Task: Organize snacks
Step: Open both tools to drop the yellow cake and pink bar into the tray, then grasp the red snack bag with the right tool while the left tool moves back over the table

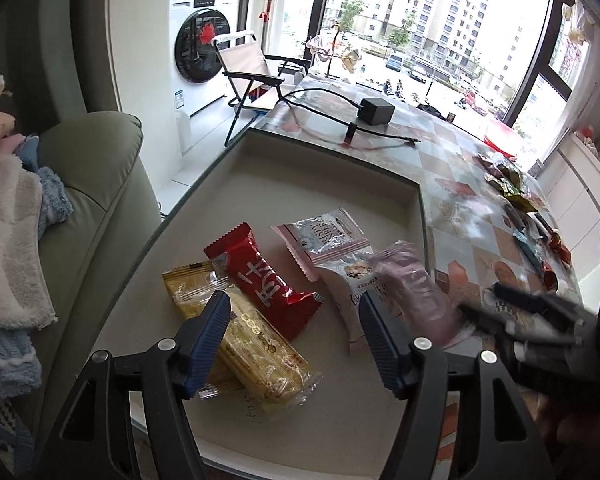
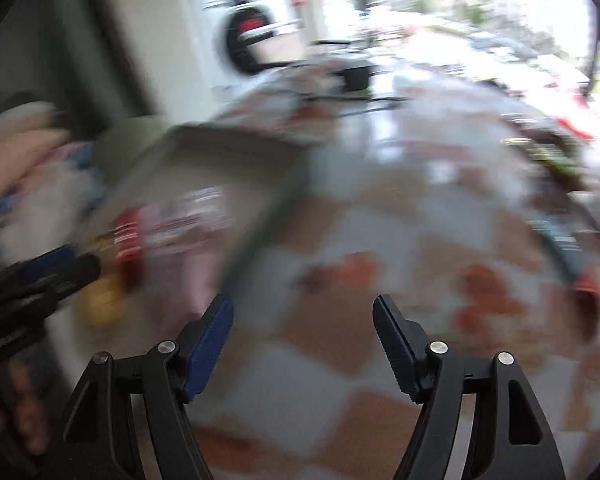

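Sorting light, crinkly snack packets into the shallow tray

I am holding my left gripper [image 1: 294,342] open and empty over the tray [image 1: 332,168], its jaws apart above the yellow packet [image 1: 256,356]. That packet is lying flat with its long axis running from upper left to lower right, partly under the red packet [image 1: 262,276], which is slanting the same way. A white-and-pink packet [image 1: 328,240] is lying just beside them, and a blurred pale pink packet [image 1: 416,288] is sitting at the tray's right edge. I judge all of them light, soft and slippery, best pinched at a crimped end seal. My right gripper [image 2: 302,342] is also open and empty over the checked table [image 2: 380,208], where more snacks [image 1: 512,188] are lying.
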Available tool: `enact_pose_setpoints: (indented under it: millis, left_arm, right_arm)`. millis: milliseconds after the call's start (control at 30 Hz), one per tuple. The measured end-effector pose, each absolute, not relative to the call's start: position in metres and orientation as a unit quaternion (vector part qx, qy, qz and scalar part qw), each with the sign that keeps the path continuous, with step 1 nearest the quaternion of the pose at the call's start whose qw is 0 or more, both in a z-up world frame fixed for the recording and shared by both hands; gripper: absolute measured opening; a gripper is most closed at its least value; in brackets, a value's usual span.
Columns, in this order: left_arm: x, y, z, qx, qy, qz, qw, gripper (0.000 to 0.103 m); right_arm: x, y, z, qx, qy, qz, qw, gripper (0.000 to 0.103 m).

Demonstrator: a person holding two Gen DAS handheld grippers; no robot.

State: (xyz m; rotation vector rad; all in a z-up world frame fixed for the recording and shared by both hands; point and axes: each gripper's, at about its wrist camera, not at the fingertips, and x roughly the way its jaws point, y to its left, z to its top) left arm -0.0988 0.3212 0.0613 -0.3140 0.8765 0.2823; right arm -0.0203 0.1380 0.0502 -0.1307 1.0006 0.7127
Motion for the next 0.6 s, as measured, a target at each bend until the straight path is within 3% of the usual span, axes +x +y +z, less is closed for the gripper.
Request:
enact_pose_setpoints:
  millis: [300,600]
  left_arm:
    - [-0.098,0.297,0.08,-0.144,0.412,0.095,0.895,0.071]
    - [-0.073,0.157,0.068,-0.056,0.446,-0.07,0.891,0.079]
  right_arm:
    - [-0.02,0.104,0.058,-0.051,0.449,0.304,0.839,0.074]
    - [-0.009,-0.014,0.03,-0.051,0.473,0.156,0.866,0.074]
